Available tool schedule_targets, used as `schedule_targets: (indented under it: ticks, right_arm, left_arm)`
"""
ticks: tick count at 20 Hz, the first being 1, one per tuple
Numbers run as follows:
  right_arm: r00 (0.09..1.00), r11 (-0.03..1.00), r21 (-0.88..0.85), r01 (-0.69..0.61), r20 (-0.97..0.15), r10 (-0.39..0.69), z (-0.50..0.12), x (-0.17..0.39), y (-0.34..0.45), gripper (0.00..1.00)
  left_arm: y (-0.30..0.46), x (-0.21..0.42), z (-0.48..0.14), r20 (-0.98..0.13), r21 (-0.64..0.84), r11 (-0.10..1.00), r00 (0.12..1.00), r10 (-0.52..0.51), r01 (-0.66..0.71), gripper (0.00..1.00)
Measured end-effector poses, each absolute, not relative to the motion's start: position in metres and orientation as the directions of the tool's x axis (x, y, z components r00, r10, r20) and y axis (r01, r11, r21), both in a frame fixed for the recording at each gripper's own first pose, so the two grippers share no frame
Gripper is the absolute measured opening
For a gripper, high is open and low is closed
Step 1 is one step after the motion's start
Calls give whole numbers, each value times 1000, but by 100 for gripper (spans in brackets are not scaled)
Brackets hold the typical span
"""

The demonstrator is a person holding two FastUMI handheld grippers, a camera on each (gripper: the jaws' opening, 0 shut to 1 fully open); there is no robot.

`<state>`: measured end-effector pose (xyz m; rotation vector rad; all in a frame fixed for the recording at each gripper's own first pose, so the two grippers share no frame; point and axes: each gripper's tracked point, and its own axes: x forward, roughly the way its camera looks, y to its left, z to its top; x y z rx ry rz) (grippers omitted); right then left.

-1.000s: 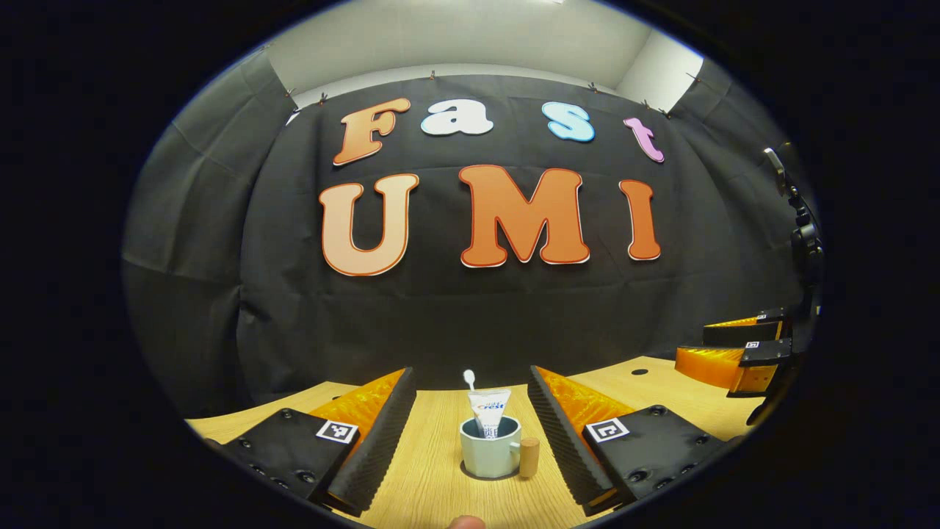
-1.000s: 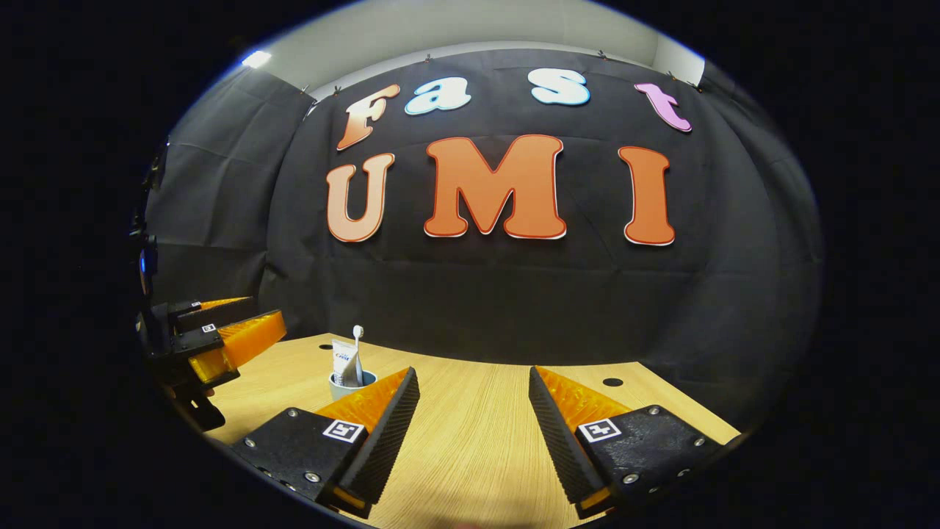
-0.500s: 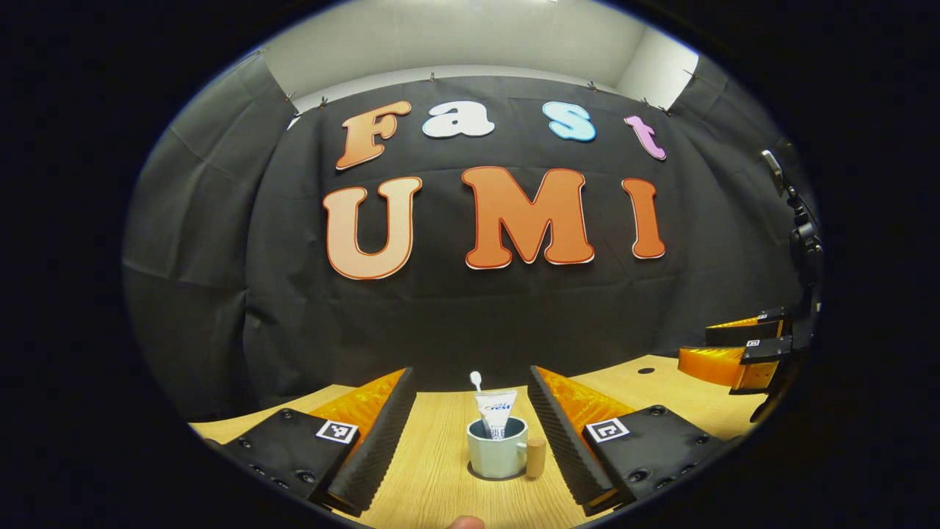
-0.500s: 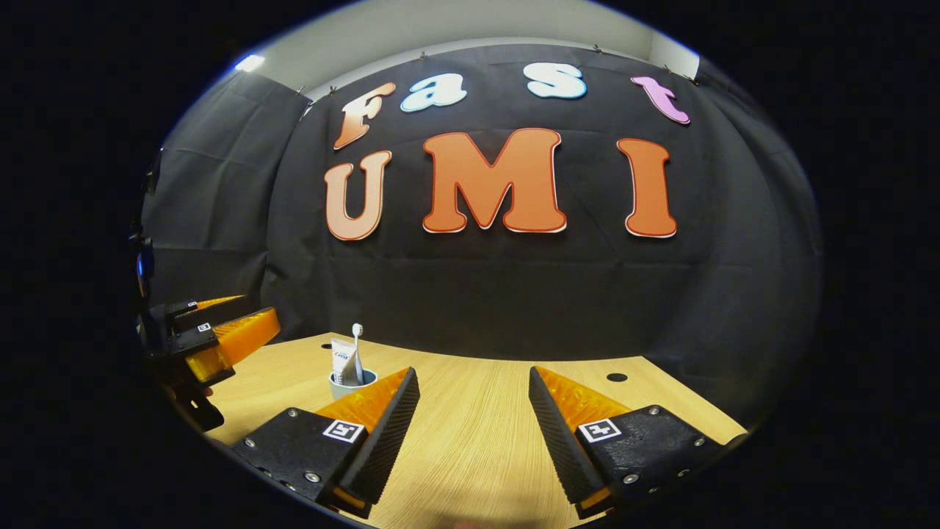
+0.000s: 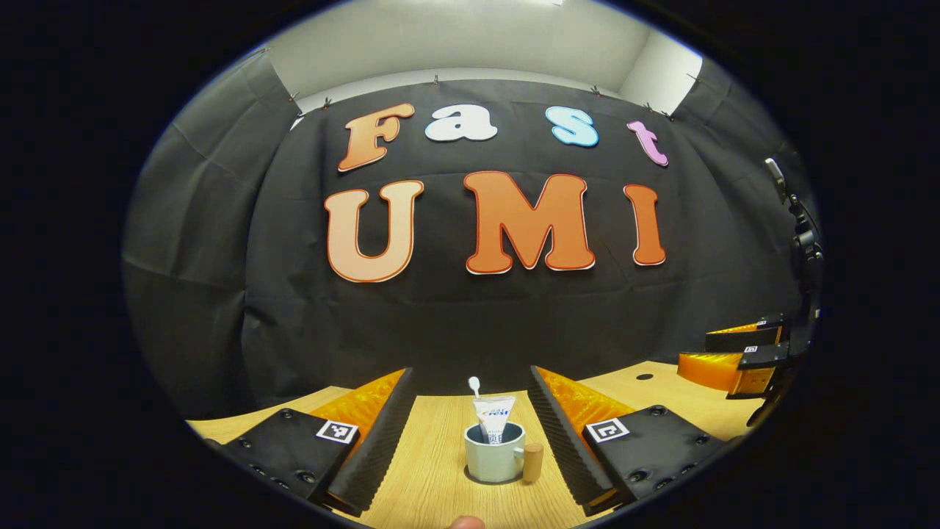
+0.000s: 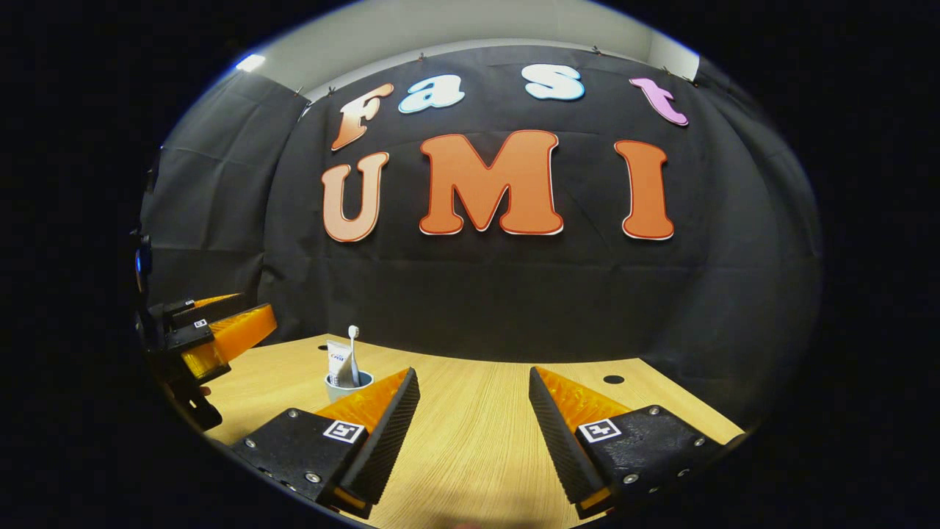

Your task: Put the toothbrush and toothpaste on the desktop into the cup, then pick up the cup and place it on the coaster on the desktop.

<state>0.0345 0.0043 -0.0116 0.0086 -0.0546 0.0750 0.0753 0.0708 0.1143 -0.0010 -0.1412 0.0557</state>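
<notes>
A pale cup (image 5: 494,461) with a wooden handle (image 5: 532,461) stands upright on the wooden desktop (image 5: 433,477). A toothpaste tube (image 5: 493,420) and a toothbrush (image 5: 474,384) stick up out of it. A dark rim shows under the cup's base; I cannot tell whether it is a coaster or shadow. My left gripper (image 5: 471,372) is open, with the cup ahead between its fingers and untouched. My right gripper (image 6: 473,372) is open over bare desktop. Its left finger hides part of the cup (image 6: 346,382), which is off to its left.
The right gripper (image 5: 738,351) hangs at the far right of the left gripper view. The left gripper (image 6: 220,334) sits at the left edge of the right gripper view. Small round holes (image 6: 613,380) mark the desktop near the back wall. A person's fingertip (image 5: 466,523) shows at the bottom edge.
Both views have drifted only slightly. The cup with toothpaste and toothbrush stays in place, and both grippers stay open.
</notes>
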Motion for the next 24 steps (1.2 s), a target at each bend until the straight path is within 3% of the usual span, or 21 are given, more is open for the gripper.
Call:
schedule_targets:
  ticks: [24]
  right_arm:
    - [999, 998, -55, -11, 38, 13, -15, 20, -6, 90]
  left_arm:
    - [72, 87, 110, 155, -55, 998, 987, 50, -42, 97]
